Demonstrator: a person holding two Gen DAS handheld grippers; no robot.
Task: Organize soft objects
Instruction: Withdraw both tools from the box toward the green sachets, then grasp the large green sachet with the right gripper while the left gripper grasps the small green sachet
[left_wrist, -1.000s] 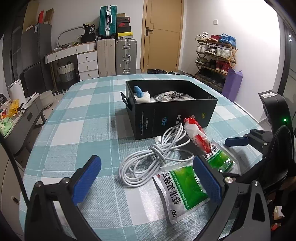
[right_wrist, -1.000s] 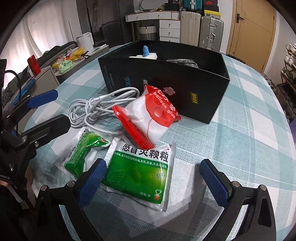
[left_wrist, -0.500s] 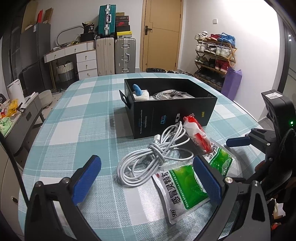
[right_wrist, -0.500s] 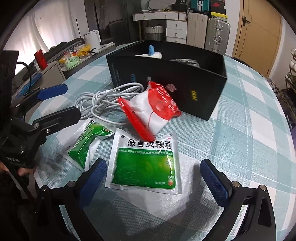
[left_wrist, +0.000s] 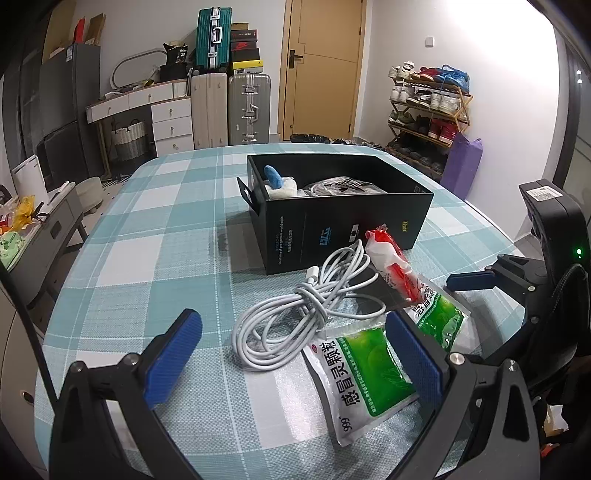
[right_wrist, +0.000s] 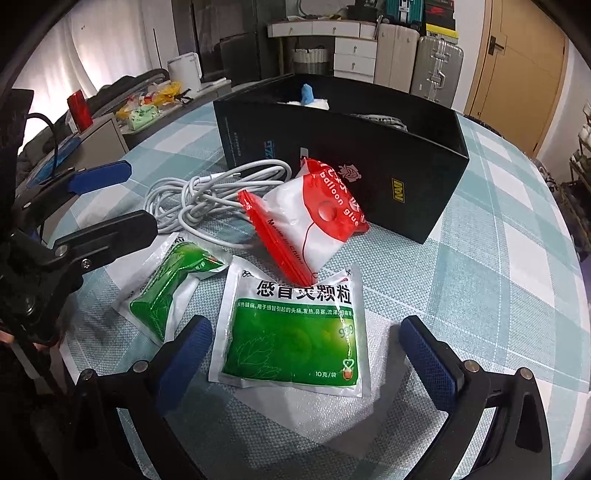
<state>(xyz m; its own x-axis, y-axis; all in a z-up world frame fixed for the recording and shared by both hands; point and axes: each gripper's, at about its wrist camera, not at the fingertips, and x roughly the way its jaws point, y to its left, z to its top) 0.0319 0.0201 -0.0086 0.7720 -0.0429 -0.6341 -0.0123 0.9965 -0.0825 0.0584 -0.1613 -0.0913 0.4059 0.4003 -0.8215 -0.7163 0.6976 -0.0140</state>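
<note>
Since the earlier frames both grippers have drawn back a little from the pile, so that the sachets and the box sit slightly farther along the table. The left gripper (left_wrist: 293, 354) hovers low over the checked tablecloth (left_wrist: 147, 258) with its blue-padded fingers spread wide and nothing between them; the right gripper (right_wrist: 314, 354) is likewise spread wide and empty, its fingers framing the nearer end of a green and white medicine sachet (right_wrist: 295, 332) that lies flat on the cloth. In the left wrist view, the left gripper's right finger stands in front of a second green sachet (left_wrist: 364, 363), which lies flat at the near edge of the pile. Just beyond the sachets lies a coiled white cable (left_wrist: 306, 314), loosely knotted at its middle, with one end reaching towards the box. Beside the cable, a red and white bag of balloon glue (right_wrist: 317, 214) leans tilted, its lower edge touching the far edge of the sachet in front of the right gripper. Behind all of these stands an open black box (left_wrist: 343, 225), already holding a white and blue soft item (left_wrist: 277, 184) at its left end and a clear packet (left_wrist: 343, 186) beside it. Far behind, suitcases (left_wrist: 229, 107) stand against the wall next to a wooden door (left_wrist: 321, 70).
</note>
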